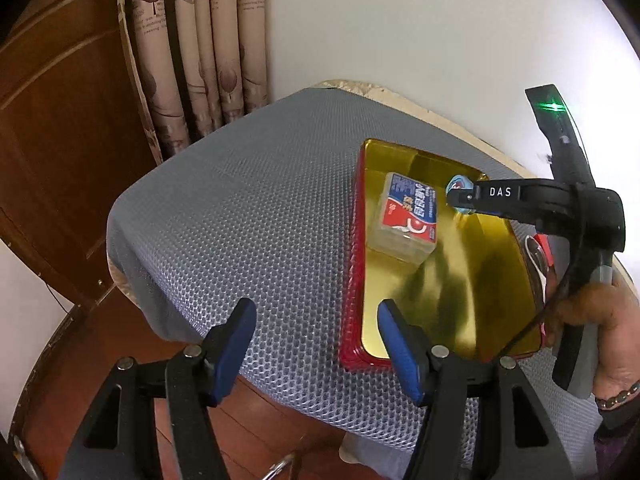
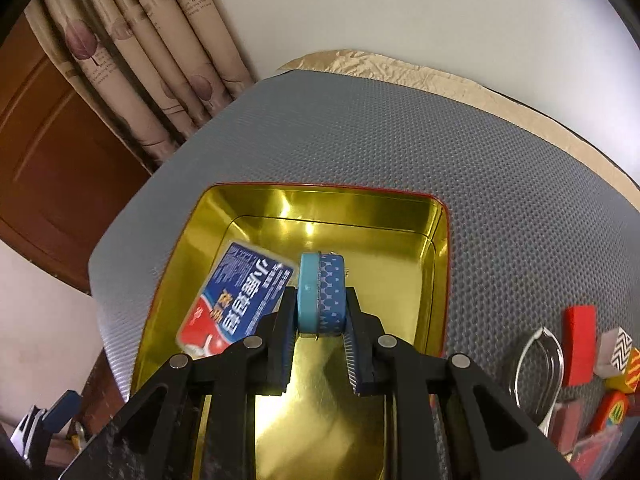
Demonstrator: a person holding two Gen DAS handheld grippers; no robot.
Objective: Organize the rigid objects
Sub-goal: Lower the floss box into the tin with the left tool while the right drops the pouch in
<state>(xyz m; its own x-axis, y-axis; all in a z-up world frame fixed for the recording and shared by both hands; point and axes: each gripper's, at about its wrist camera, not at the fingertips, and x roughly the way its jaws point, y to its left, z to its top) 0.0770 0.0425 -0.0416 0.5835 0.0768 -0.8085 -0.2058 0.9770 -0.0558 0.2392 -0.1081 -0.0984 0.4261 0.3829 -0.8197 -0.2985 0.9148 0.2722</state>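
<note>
The right gripper (image 2: 320, 312) clamps a small blue tin (image 2: 322, 294) on edge over the gold tray (image 2: 436, 248). Left of it, inside, lies a plastic box (image 2: 236, 300). The left gripper (image 1: 316, 344) hangs wide and empty at the tray's near edge.

Setting: a room in a home, by my reading.

I note long patterned curtains (image 1: 200, 52) printed with purple trees and script, hanging beside a brown panelled wooden door (image 1: 60, 160) and a plain white wall (image 1: 400, 20). The floor (image 1: 256, 416) is reddish wood. The work surface is a small table (image 2: 400, 140) covered with a grey mesh mat over a beige cloth (image 2: 384, 62), domestic rather than industrial. On it I see household odds and ends: a gold-lined tin box (image 2: 438, 248), a clear glass dish (image 2: 536, 372) and coloured toy blocks (image 2: 578, 344).
</note>
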